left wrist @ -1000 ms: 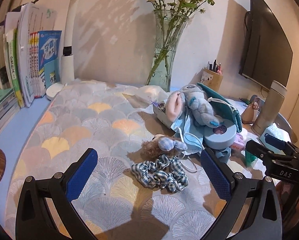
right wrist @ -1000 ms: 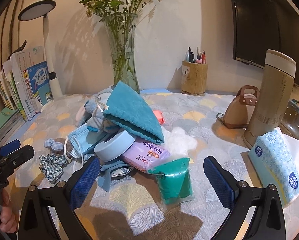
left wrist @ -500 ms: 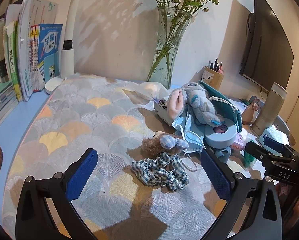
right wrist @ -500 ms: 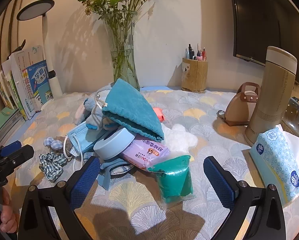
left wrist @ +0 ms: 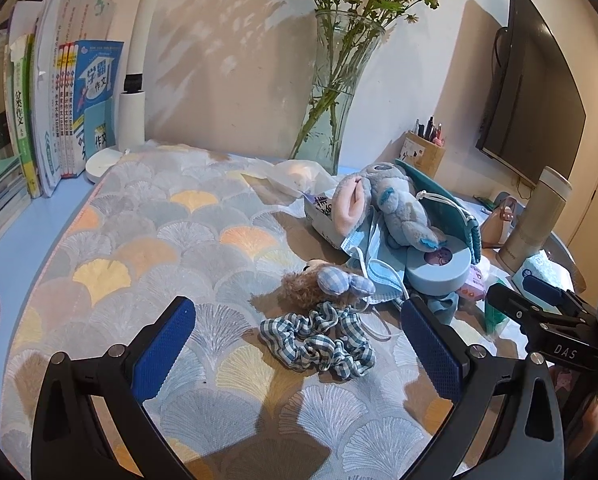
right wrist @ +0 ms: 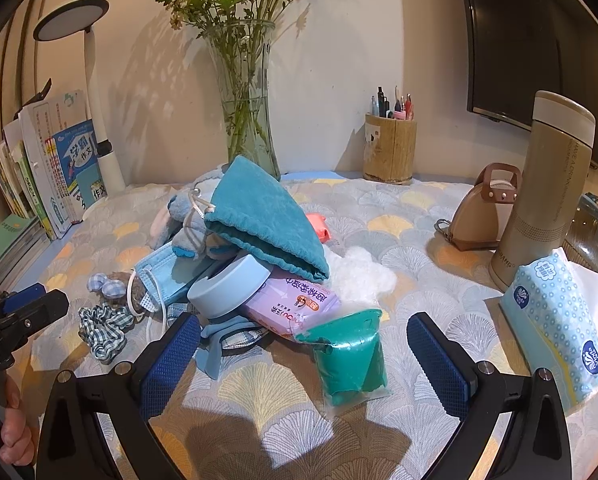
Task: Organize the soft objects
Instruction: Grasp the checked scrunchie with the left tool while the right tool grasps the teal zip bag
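A pile of soft things lies on the patterned cloth: a checked scrunchie, a small brown plush with a checked bow, a grey-blue plush toy, a blue face mask, a teal drawstring pouch, a purple wipes pack and a green packet. My left gripper is open, with the scrunchie between its fingers. My right gripper is open just in front of the green packet.
A glass vase of flowers stands at the back, a pen holder to its right. A thermos, a brown pouch and a tissue pack are at right. Books and a lamp are at left. A blue tape roll rests in the pile.
Both grippers have moved slightly forward toward the pile. Both stay open, and nothing on the cloth has shifted.
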Available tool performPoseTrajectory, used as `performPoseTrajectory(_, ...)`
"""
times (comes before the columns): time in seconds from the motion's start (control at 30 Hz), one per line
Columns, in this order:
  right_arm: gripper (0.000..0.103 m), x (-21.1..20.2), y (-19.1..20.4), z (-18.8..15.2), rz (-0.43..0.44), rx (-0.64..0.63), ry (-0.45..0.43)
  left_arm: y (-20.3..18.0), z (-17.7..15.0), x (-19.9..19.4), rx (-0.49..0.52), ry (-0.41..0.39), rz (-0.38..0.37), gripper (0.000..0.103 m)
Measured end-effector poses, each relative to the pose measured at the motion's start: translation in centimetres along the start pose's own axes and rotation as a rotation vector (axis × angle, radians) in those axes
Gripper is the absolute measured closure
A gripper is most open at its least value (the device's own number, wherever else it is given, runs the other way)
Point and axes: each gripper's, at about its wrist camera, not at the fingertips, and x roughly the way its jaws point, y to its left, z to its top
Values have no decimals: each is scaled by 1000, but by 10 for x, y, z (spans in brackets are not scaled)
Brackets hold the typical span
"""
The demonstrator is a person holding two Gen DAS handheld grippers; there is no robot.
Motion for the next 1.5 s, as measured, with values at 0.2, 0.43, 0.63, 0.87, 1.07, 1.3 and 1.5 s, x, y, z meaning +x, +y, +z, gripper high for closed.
performPoseTrajectory(0.2, 0, 0, 0, 0, -1, 1, 0, -5, -1, 4, 25, 27, -13, 1)
performPoseTrajectory(0.43, 0, -1, 2, -2, 1, 2, 3, -10, -3, 7, 57, 49, -16, 1)
performPoseTrajectory(0.63, 0, -1, 2, -1, 4, 5, 4, -13, -4, 12, 76, 79, -8, 1)
performPoseTrajectory(0.87, 0, 1, -15, 1, 82, 61, 57, -22, -6, 22, 135, 151, -12, 1)
performPoseTrajectory(1.07, 0, 18, -38, 12, 111, -59, 175, -26, -5, 29, 152, 190, -15, 1)
performPoseTrajectory(1.3, 0, 25, -44, 0, 131, -144, 269, -32, -7, 37, 185, 227, 5, 25)
performPoseTrajectory(1.5, 29, 24, -61, -15, 188, 24, 288, -31, -7, 42, 186, 251, -1, 45)
